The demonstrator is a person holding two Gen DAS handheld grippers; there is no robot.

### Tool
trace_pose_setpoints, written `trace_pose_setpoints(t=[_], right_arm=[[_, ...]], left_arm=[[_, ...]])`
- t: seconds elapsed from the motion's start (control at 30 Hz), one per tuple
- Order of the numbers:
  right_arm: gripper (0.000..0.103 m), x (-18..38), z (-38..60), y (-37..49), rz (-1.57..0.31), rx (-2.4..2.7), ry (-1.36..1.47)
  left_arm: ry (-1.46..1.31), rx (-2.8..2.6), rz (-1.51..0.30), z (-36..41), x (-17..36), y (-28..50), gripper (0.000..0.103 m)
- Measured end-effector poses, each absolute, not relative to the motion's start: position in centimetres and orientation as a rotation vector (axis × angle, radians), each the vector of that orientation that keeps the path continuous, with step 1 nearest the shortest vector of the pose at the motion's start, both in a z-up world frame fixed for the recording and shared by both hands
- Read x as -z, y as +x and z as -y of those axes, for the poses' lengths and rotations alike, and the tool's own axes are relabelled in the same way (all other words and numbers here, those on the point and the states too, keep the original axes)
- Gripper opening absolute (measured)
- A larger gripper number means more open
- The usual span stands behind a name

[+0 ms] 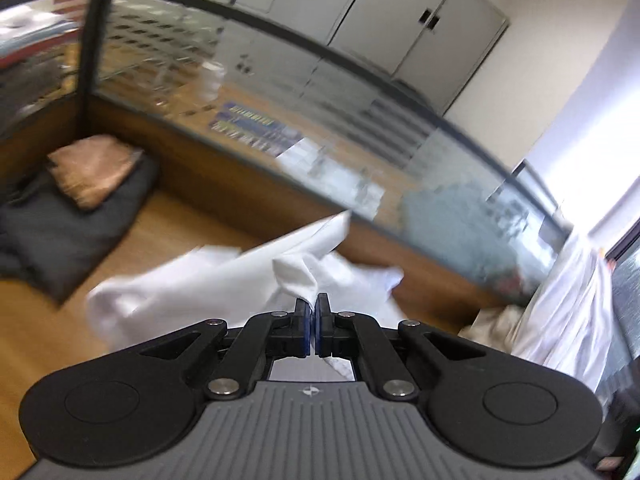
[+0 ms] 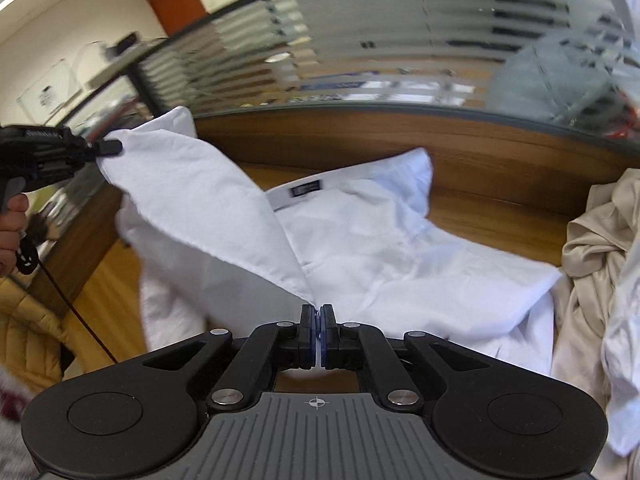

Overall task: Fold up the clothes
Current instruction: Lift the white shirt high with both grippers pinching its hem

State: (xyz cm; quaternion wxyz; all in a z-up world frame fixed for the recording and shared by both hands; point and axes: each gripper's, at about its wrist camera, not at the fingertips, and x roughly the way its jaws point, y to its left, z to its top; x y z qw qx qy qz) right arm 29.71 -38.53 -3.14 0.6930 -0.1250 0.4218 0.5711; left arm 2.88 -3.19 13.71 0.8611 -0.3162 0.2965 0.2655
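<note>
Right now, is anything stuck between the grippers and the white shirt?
No. The left gripper and the right gripper are each shut right on the white shirt, with nothing visible in between.

Grey cabinets [image 1: 404, 20] stand behind a glass partition [image 1: 256, 92].

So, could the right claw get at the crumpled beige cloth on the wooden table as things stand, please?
Probably not yet: the right claw is shut on the white cotton shirt. The crumpled beige cloth lies uncovered beside it.
</note>
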Motion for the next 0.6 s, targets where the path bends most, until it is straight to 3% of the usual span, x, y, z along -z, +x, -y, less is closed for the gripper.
trace_pose_setpoints(t=[0.23,0.6], right_arm=[[0.004,5.4,42.0,22.5,-0.998,-1.398,-0.438],[0.004,12.2,42.4,15.1,-1.082,-1.574,-0.874]], left_arm=[[-0.719,-0.726,-0.763,9.9,-10.0,-6.6,0.002],[-0.977,-0.961,-0.949,18.5,1.1,-18.4,0.002]])
